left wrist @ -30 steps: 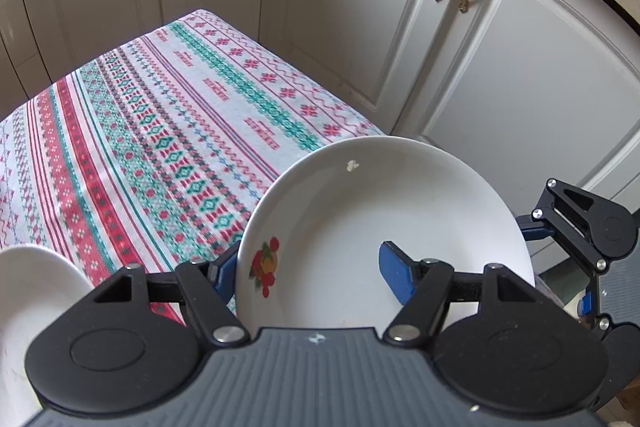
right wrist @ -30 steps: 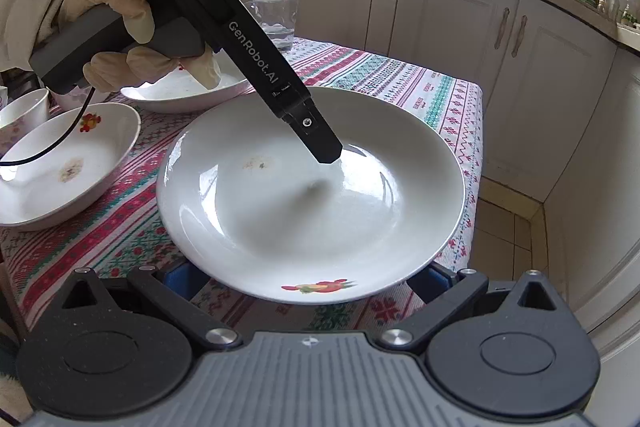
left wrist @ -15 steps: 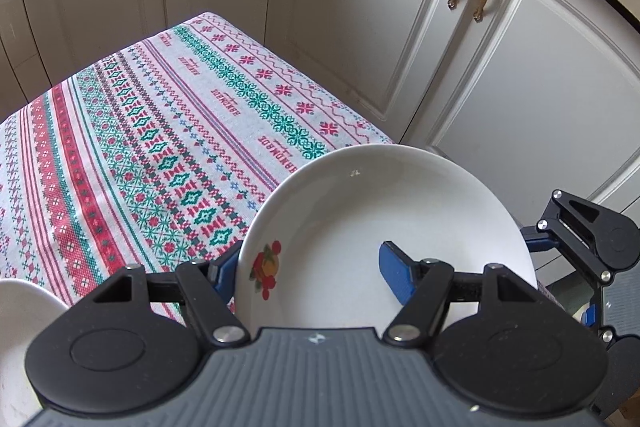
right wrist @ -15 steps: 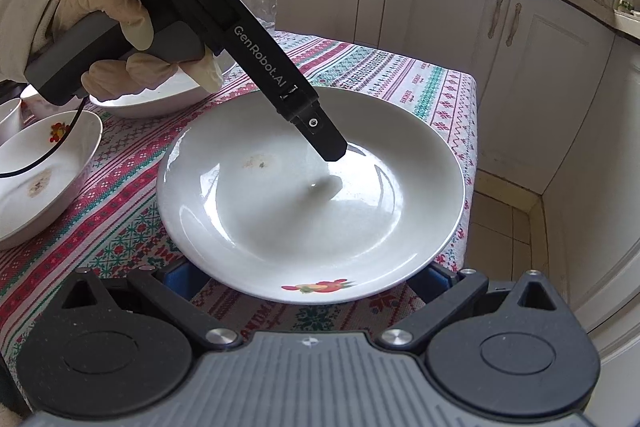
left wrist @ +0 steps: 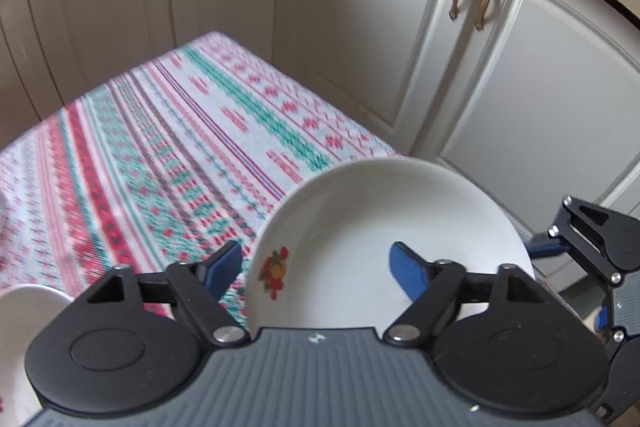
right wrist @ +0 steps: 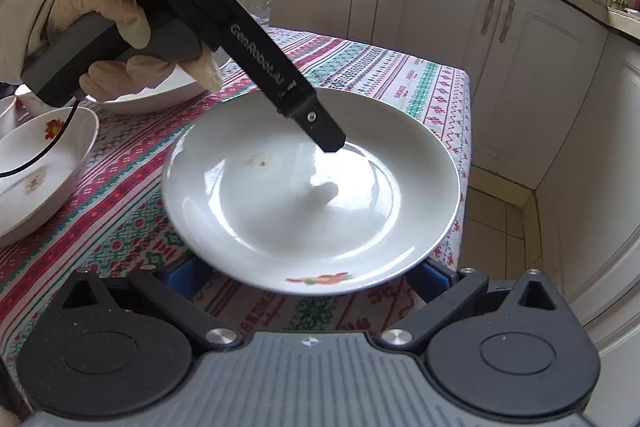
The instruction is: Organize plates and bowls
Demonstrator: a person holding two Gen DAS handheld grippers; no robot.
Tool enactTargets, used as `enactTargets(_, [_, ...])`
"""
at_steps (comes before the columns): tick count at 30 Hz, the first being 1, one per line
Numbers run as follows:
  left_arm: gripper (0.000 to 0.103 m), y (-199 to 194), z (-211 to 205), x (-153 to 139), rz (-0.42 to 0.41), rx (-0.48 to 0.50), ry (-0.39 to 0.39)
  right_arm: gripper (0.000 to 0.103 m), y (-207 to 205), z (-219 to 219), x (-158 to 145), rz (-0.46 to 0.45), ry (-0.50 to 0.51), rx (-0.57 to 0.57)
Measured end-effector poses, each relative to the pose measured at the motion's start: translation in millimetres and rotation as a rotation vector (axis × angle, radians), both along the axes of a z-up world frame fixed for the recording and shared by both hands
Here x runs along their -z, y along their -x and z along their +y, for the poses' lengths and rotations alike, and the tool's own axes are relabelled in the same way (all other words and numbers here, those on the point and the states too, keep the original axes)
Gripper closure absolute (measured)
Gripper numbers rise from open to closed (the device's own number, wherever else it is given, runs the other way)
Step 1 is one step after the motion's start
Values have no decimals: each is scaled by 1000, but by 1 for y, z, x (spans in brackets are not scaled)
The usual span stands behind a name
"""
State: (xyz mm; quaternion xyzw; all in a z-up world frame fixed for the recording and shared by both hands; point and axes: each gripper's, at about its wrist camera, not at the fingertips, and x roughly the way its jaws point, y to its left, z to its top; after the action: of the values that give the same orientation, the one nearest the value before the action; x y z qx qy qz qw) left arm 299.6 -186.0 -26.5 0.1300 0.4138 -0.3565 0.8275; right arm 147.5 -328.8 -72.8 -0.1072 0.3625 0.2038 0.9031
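Observation:
A white plate point(right wrist: 280, 195) with a small flower print lies on the patterned tablecloth point(right wrist: 120, 227) near the table's right corner. My left gripper point(left wrist: 316, 267) reaches over it from the left and its jaws are opening. The plate's rim point(left wrist: 256, 267) stands between the blue pads point(left wrist: 224, 263), with a gap beside the left pad. A gloved hand point(right wrist: 120, 27) holds that gripper point(right wrist: 332, 143), tip just above the plate. My right gripper point(right wrist: 306, 275) is open at the plate's near rim, its fingers spread wide and partly hidden under it.
A flower-print bowl point(right wrist: 40, 163) sits to the left, a second white plate point(right wrist: 152, 99) behind the hand, and a glass point(right wrist: 252, 3) farther back. The table edge point(right wrist: 468, 147) drops off right beside the plate, facing cream cabinets point(right wrist: 520, 67). Another white dish point(left wrist: 24, 327) shows at lower left.
My left gripper's jaws have spread apart and come off the plate's rim. The plate lies where it was, and the right gripper has kept still.

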Motion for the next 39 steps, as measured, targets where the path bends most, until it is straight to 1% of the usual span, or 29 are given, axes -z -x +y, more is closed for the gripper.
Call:
enactTargets(1, [16,4,3,-5,-24,-6,1,0,3,-1,-1,4,-4,2])
enactTargets(5, [15,23,18,-29,-95,-41,27,0,25,-2,-7,-1,-7,22])
enactTargets(8, [14,44,32,-47,-152,-60,37,0,44,1,-19,-40,-25,25])
enactTargets(10, [11,61,42,-57,-186,-69,45,0,56,5,-28,-66,-34,27])
enactTargets(13, [10,87,59,-67,-216,-79,48,0,71,15,-36,-99,-50,18])
enactTargets(16, [9,117,78,-71,-243,-92,46,0,82,27,-37,-117,-62,-7])
enactTargets(19, [8,144,97,-66,-223,-123,38,0,89,38,-34,-126,-66,-23])
enactTargets(23, [8,174,127,-53,-159,-185,68,0,99,50,-31,-121,-76,-39])
enactTargets(25, [8,185,142,-46,-134,-220,71,0,104,56,-30,-122,-72,-49])
enactTargets(26, [8,189,148,-44,-132,-231,64,0,106,58,-30,-122,-67,-54])
enactTargets(29, [8,207,164,-40,-159,-257,41,0,113,65,-29,-120,-59,-66])
enactTargets(31, [8,216,173,-39,-169,-250,34,0,115,69,-28,-113,-55,-70])
enactTargets(35, [8,225,184,-36,-185,-240,10,0,117,78,-22,-95,-41,-85])
enactTargets(39, [8,224,196,-31,-168,-243,2,0,116,89,-17,-70,-48,-113])
